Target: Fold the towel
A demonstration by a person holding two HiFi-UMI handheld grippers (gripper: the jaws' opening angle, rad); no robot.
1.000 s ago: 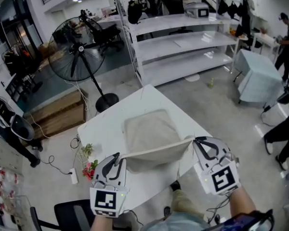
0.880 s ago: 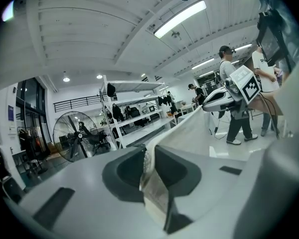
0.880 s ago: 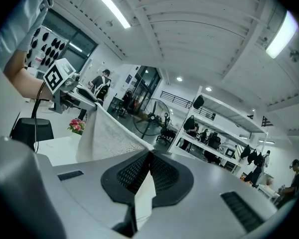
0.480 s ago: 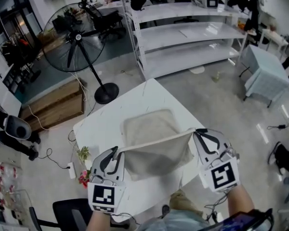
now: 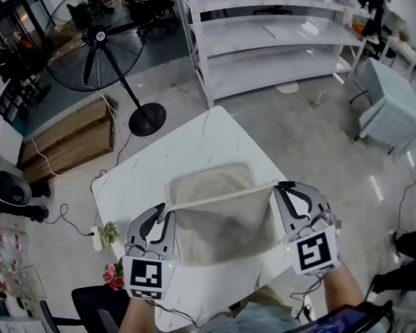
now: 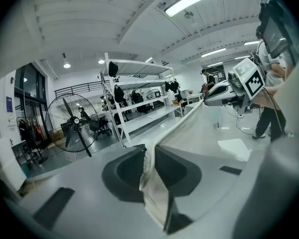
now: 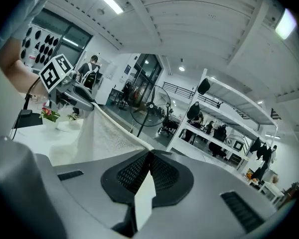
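A beige towel (image 5: 222, 220) lies on the white table (image 5: 173, 151). Its near edge is lifted and pulled taut between my two grippers, above the part still lying flat. My left gripper (image 5: 165, 212) is shut on the towel's left corner, and the cloth (image 6: 157, 193) is bunched between its pads. My right gripper (image 5: 281, 187) is shut on the right corner, with a flap of towel (image 7: 144, 198) coming out between the jaws. Each gripper view shows the other gripper at the far end of the stretched edge: the right gripper (image 6: 229, 91) and the left gripper (image 7: 65, 86).
A standing fan (image 5: 90, 40) and white shelving (image 5: 277, 40) are on the floor beyond the table. A wooden platform (image 5: 62, 144) is at the left. Small flowers (image 5: 111, 272) stand by the table's near left corner, and a dark chair (image 5: 90, 304) is below them.
Both grippers have carried the taut towel edge away from me and a little lower, toward the towel's far edge. The head view has shifted as well.
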